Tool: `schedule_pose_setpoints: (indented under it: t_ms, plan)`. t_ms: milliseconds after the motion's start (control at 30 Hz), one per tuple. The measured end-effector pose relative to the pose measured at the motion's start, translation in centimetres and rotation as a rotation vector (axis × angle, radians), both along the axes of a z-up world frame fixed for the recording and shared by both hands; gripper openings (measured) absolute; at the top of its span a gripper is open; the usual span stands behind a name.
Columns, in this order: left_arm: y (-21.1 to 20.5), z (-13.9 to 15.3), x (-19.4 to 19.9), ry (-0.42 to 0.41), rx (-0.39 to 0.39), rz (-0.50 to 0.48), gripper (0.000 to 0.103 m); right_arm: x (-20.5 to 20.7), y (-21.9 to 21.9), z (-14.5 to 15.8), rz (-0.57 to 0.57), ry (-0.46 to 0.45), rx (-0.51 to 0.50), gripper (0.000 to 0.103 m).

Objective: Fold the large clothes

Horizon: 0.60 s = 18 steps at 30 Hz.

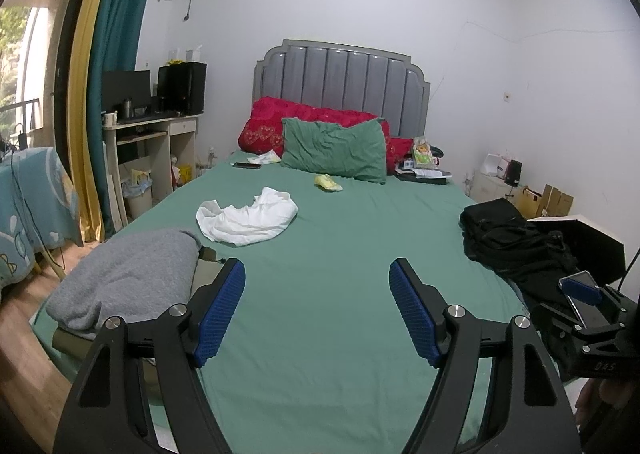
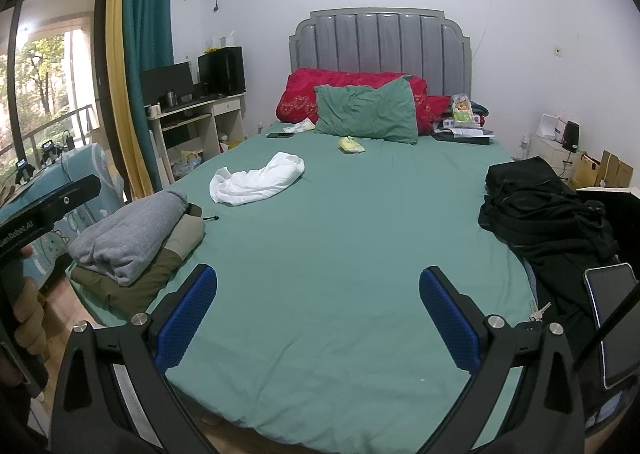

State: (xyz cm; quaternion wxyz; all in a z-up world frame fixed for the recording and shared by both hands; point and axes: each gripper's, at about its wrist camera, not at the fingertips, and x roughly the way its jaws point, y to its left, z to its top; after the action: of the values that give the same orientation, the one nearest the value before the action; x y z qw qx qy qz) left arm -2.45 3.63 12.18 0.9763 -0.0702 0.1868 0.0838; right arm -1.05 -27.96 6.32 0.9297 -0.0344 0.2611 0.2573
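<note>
Grippers wide over green bed, clothes at both edges

Curtains, teal fabric with yellow edge [image 1: 100,93], hang far left by the window; pale wooden desk [image 1: 156,141] with black monitor behind them. Folded grey knit sweater [image 2: 132,230] sits on top of a folded olive-green garment [image 2: 160,266] at left edge of the bed, near the foot. Bed covered by a green fitted sheet [image 2: 340,254], mostly flat, light wrinkles.

Left gripper [image 1: 316,310]: black frame, blue ribbed pads [image 1: 222,310], jaws spread wide, nothing between them, hovering over the sheet just right of the grey sweater. Right gripper [image 2: 318,318]: same build, jaws also wide apart, nothing held, above bare sheet near the foot. Left unit's handle and the person's hand [image 2: 24,318] visible at left rim of right wrist view.

Crumpled white cloth garment [image 1: 246,219] lies unfolded mid-bed, left of centre, well apart from both grippers. Small yellow crumpled item [image 1: 328,182] further up, near green pillow [image 1: 334,149]; red patterned bedding [image 1: 264,125] behind it against grey padded headboard [image 1: 340,73]. Black phone [image 1: 247,165] on sheet left of pillow.

Heap of black clothing [image 2: 536,205] piled at right edge of bed, unfolded. Phone-like device [image 2: 616,326] mounted at far right, keys [image 2: 538,312] just beside it.
</note>
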Motion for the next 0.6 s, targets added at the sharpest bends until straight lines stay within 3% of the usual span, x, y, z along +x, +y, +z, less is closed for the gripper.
schedule_pose_setpoints:
  t_ms: [600]
  plan:
    - [0.23, 0.2, -0.03, 0.003, -0.004, -0.007, 0.078, -0.11, 0.07, 0.16, 0.0, 0.011, -0.004, 0.1]
